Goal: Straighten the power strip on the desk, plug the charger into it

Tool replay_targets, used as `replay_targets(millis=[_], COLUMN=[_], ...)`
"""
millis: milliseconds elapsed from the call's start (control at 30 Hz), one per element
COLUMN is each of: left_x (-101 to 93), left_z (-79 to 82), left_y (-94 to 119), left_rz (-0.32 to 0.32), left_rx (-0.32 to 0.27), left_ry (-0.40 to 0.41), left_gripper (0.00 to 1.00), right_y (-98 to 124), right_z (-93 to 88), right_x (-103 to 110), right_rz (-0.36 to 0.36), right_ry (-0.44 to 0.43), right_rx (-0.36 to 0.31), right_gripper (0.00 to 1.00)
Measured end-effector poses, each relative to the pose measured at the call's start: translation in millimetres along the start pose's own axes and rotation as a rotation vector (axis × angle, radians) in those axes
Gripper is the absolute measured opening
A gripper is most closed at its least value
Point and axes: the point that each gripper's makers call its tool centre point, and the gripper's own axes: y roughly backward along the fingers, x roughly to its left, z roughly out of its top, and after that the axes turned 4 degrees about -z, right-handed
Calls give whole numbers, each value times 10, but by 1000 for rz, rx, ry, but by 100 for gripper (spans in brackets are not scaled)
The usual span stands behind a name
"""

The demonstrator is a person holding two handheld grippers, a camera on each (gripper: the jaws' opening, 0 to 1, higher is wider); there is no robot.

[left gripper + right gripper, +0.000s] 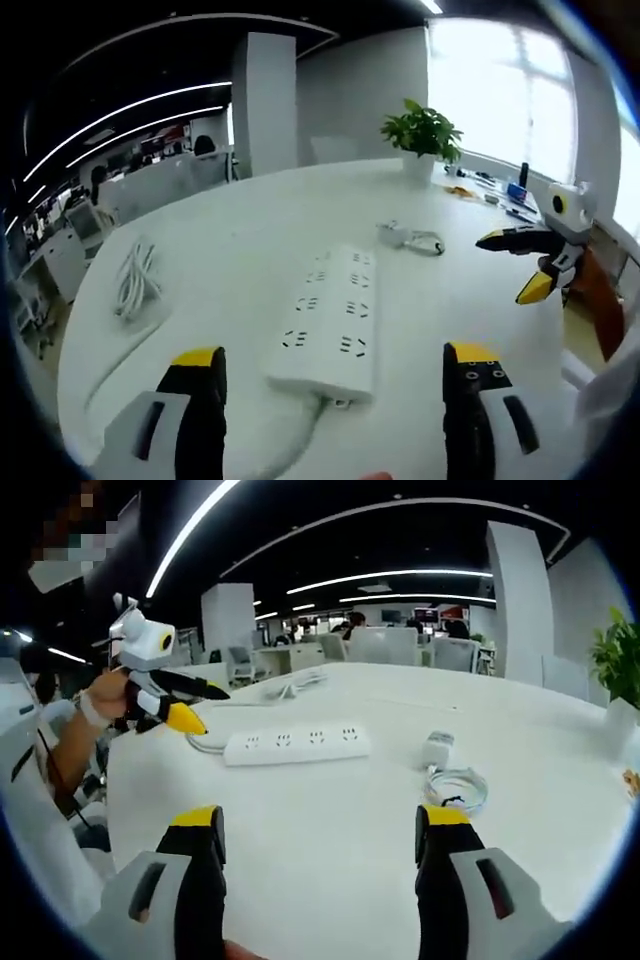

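A white power strip (328,322) lies on the white desk (250,230) between both grippers, the charger (392,234) and its coiled cable lying unplugged just beyond it, while the left gripper (335,375) and right gripper (320,830) hover with jaws apart, holding nothing, so plugging in remains undone.

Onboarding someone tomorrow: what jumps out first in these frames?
The white power strip lies mid-desk, right ahead of the open left gripper. Beyond it sits the white charger with its coiled cable, untouched. The right gripper hangs open over the bare white desk; a potted plant marks the far edge.
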Motion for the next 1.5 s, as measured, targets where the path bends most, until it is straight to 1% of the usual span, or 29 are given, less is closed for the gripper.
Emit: replay_targets(millis=[33,67,300,367,400,467,500,600,700,833,900,1067,1233,1333,1433,1500], left_x=[25,34,72,87,94,106,113,148,176,183,208,198,241,212,181,165], left_z=[76,93,60,51,47,34,26,0,-25,-58,-116,-74,-100,-96,-110,-123], left_y=[-111,-138,-318,-387,-421,-487,-506,-588,-656,-763,-803,-861,-913,-941,-991,-1009], left_rz=[-6,-8,-21,-29,-33,-46,-50,-52,-54,-74,-70,-89,-86,-109,-129,-138], left_rx=[1,0,36,54,63,82,89,112,139,183,230,227,267,271,287,296], left_ry=[-24,-28,-25,-43,-53,-74,-76,-68,-66,-83,-100,-84,-99,-94,-93,-94], left_gripper=[87,86,87,86,85,77,76,79,80,80,81,81,82,80,80,80], right_y=[6,7,9,9,9,9,10,23,23,18,17,33,22,35,54,68], right_z=[-28,-24,6,10,11,13,13,24,23,23,19,40,18,31,68,79], right_x=[0,4,19,30,35,43,43,43,48,61,68,74,86,88,87,67], right_rz=[4,8,13,14,14,16,16,14,15,18,21,29,35,36,49,38], right_ry=[-8,-8,-6,-6,-6,-9,-10,-9,-13,-12,-18,-28,-25,-25,-49,-44], right_rx=[11,14,7,3,1,0,1,-3,-2,-4,-5,-14,-2,-8,-21,-25], right_gripper=[77,77,77,77,77,77,77,77,77,77,77,77,77,77,77,77])
